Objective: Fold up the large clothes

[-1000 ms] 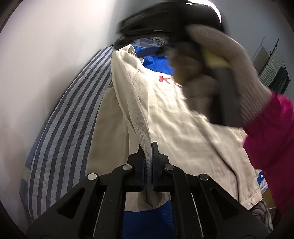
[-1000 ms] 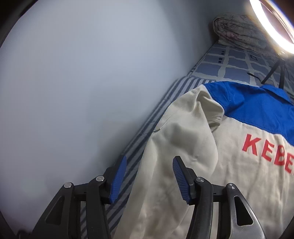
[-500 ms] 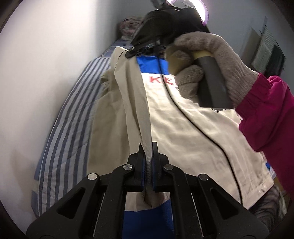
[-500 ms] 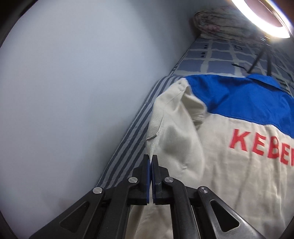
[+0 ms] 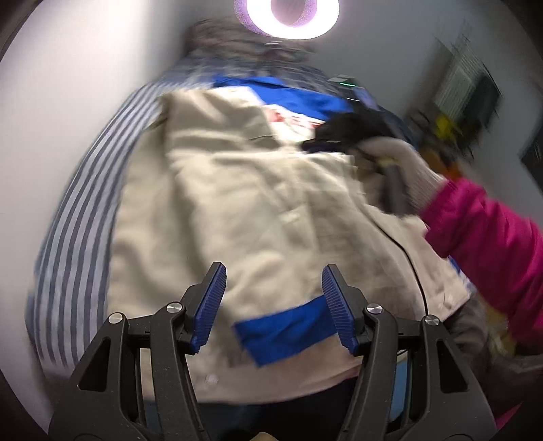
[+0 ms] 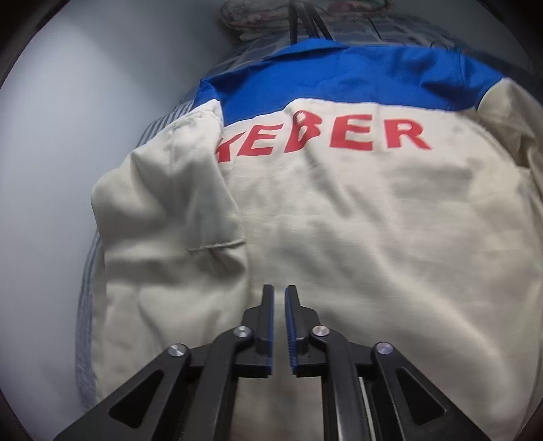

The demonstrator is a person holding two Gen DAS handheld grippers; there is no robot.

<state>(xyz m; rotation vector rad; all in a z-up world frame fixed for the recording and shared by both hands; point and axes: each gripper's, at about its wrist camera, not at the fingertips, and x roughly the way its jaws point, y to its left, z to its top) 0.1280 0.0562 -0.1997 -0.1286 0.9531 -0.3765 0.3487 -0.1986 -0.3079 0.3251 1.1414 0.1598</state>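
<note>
Opening with nothing between their jaws, the left gripper (image 5: 273,305) and right gripper (image 6: 279,325) hover over the jacket (image 6: 356,220), one sleeve (image 6: 169,210) folded inward, the other side apparently still unfolded.

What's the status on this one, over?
Left gripper opening, nothing between its jaws. Right gripper opening, also holding nothing. Cream-and-blue jacket lying back-up on striped bedding, sleeve folded in. Nothing in the way.

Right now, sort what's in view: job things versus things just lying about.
Job: cream and blue jacket, its folded-in sleeve, left gripper, right gripper.
Lying about: striped sheet, ring light, bundled blanket.
</note>
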